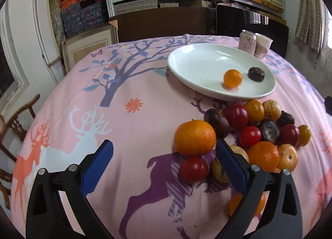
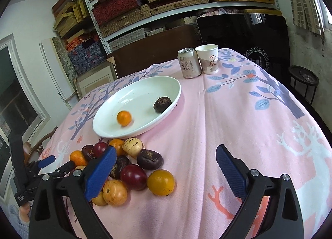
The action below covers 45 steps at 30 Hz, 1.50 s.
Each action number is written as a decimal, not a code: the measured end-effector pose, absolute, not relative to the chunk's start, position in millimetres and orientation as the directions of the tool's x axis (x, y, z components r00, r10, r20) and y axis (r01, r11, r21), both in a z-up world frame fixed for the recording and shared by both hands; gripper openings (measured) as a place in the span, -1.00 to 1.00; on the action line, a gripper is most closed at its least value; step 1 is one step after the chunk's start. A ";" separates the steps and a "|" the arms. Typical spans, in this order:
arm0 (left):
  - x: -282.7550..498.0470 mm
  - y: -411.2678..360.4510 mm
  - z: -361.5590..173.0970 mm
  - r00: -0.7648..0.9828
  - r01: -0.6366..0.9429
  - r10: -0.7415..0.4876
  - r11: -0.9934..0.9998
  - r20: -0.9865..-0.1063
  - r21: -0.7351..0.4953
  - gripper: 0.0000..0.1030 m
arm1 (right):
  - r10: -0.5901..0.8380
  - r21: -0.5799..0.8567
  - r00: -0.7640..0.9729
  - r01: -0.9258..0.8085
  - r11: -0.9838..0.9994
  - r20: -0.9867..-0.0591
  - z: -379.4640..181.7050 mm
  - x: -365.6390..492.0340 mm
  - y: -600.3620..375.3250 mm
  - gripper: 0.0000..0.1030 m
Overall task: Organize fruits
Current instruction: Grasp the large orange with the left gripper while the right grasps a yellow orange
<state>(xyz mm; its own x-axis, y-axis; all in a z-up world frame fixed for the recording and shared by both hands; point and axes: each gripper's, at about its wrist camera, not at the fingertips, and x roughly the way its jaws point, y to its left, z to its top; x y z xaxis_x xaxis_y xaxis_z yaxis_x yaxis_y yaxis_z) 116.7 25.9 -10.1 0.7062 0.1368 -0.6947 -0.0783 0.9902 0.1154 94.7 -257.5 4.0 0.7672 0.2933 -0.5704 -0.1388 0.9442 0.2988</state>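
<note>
Both grippers, left (image 1: pixel 165 157) and right (image 2: pixel 166 162), stand with jaws wide and empty. Beyond them the plate (image 2: pixel 116 131) holds two fruits; the fruit pile (image 1: pixel 249 133) lies beside the left jaws. Judged between placements; next move calls for closing on one fruit.

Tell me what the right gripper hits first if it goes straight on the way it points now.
Probably bare tablecloth. The right gripper is open, with the fruit pile left of its line and the plate further off; depth is uncertain.
</note>
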 end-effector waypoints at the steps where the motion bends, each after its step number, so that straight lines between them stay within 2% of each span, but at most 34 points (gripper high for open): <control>1: 119.8 24.9 -12.4 0.702 -0.078 0.150 0.988 -0.697 0.134 0.89 | 0.290 0.291 0.768 -0.141 0.946 -0.571 4.2 94.0 -256.1 0.89; 5: 125.0 32.4 -10.8 0.703 -0.077 0.137 0.990 -0.698 0.117 0.92 | 0.273 0.265 0.766 -0.138 0.954 -0.583 2.5 94.5 -253.2 0.89; 14: 119.6 77.0 -4.6 0.738 -0.198 0.187 0.979 -0.649 0.057 0.92 | 0.265 0.269 0.762 -0.123 0.955 -0.591 0.6 95.8 -256.6 0.90; 19: 121.8 113.0 -9.6 0.701 -0.300 0.156 0.950 -0.695 -0.089 0.91 | 0.266 0.272 0.759 -0.122 0.955 -0.594 -0.4 97.0 -257.1 0.90; 22: 119.1 112.6 -10.9 0.719 -0.243 0.035 0.948 -0.695 -0.203 0.91 | 0.268 0.270 0.758 -0.126 0.955 -0.594 -0.6 96.3 -256.4 0.90; 23: 119.2 107.2 -10.1 0.727 -0.217 0.021 0.955 -0.686 -0.201 0.91 | 0.268 0.269 0.759 -0.127 0.955 -0.593 -0.6 96.2 -256.1 0.90; 25: 124.4 88.4 -12.1 0.722 -0.187 0.078 0.979 -0.688 -0.085 0.91 | 0.269 0.267 0.758 -0.129 0.955 -0.595 -0.7 96.2 -255.6 0.90; 27: 132.2 76.4 -17.2 0.697 -0.151 0.082 0.988 -0.712 -0.034 0.91 | 0.267 0.261 0.756 -0.131 0.956 -0.598 -1.2 96.7 -253.8 0.90; 34: 144.7 70.7 -25.2 0.673 -0.126 0.012 0.987 -0.740 -0.098 0.90 | 0.245 0.204 0.749 -0.150 0.968 -0.616 -4.5 96.0 -242.4 0.90; 36: 150.1 71.1 -26.2 0.672 -0.127 0.003 0.986 -0.741 -0.111 0.80 | 0.238 0.181 0.740 -0.159 0.971 -0.630 -7.7 96.8 -237.5 0.90; 37: 152.8 72.0 -26.6 0.671 -0.126 -0.005 0.985 -0.741 -0.120 0.60 | 0.236 0.172 0.735 -0.162 0.972 -0.636 -8.9 96.9 -235.5 0.90; 42: 159.5 79.5 -29.9 0.668 -0.123 -0.059 0.974 -0.742 -0.189 0.33 | 0.221 0.139 0.683 -0.173 0.975 -0.697 -23.0 102.4 -228.0 0.89; 44: 161.2 77.4 -32.4 0.657 -0.110 -0.066 0.977 -0.751 -0.182 0.01 | 0.208 0.128 0.671 -0.167 0.978 -0.712 -27.8 103.2 -227.1 0.78; 45: 161.8 75.8 -33.1 0.653 -0.098 -0.077 0.978 -0.754 -0.185 -0.03 | 0.205 0.125 0.664 -0.167 0.978 -0.719 -29.7 104.3 -227.1 0.64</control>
